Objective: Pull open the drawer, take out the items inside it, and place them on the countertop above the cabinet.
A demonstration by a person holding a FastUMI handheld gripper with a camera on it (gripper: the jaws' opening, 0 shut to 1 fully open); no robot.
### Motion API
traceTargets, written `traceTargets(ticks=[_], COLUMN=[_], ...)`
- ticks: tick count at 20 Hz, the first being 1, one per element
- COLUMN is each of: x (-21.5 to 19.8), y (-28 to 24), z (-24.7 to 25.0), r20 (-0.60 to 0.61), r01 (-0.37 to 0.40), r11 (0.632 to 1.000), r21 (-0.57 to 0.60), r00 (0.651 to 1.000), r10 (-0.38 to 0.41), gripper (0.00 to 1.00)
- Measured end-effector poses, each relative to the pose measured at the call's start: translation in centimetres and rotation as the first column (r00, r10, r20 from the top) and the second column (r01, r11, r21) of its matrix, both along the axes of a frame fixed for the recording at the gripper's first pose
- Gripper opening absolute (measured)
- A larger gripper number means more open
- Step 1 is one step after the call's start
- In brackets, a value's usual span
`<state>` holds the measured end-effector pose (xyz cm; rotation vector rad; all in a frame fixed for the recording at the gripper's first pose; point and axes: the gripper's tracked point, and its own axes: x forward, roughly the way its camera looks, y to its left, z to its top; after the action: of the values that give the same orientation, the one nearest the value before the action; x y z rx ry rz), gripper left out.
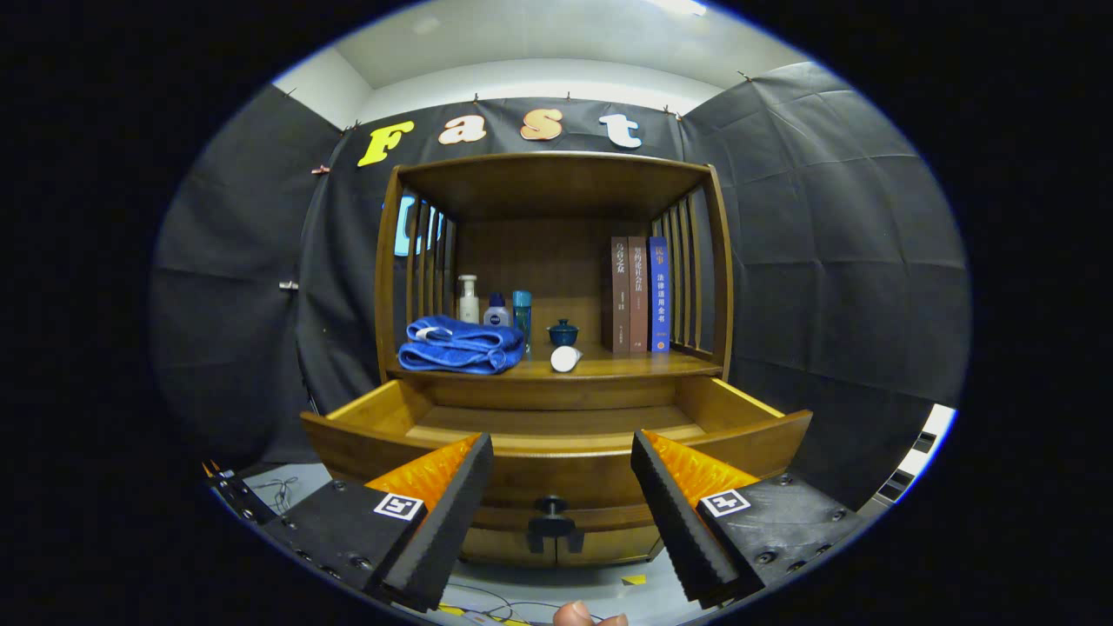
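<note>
Between the two fingers of your claw (556, 513) sits the front of the drawer (556, 474), pulled out toward you, with its dark knob (551, 507) just ahead of the fingertips and in line with the gap. Your claw is spread wide and grips nothing; neither finger touches the wood. What shows of the drawer's floor is bare wood, but the front board hides the near part, so you cannot tell what lies there.

Beyond the drawer, on the table (609, 367) of the cabinet, a folded blue towel (461, 346) lies toward the left, hanging slightly over the front edge. Behind it stand a white pump bottle (469, 299), a small bottle with a blue label (496, 310) and a slim teal bottle (522, 317), close together. A small white item (565, 358) lies on its side near the middle of the front edge, and a little dark blue lidded cup (563, 332) stands just behind it. Three books (640, 294) stand upright against the slatted right side.

A fingertip (576, 616) shows below the claw, and cables (487, 600) trail on the floor under the cabinet.
</note>
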<state>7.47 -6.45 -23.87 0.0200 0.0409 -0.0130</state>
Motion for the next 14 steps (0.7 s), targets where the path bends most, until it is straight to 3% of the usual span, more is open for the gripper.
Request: traceTargets(ticks=[6,14], x=[1.8,4.4], y=[0.5,0.9], z=[-5.3,-8.7], r20=[-0.028,-0.07], r01=[-0.001,-0.001], r11=[1.0,1.0], r21=[-0.012,0.005], r00=[1.0,0.998], r10=[0.0,0.001], gripper=[1.0,1.0])
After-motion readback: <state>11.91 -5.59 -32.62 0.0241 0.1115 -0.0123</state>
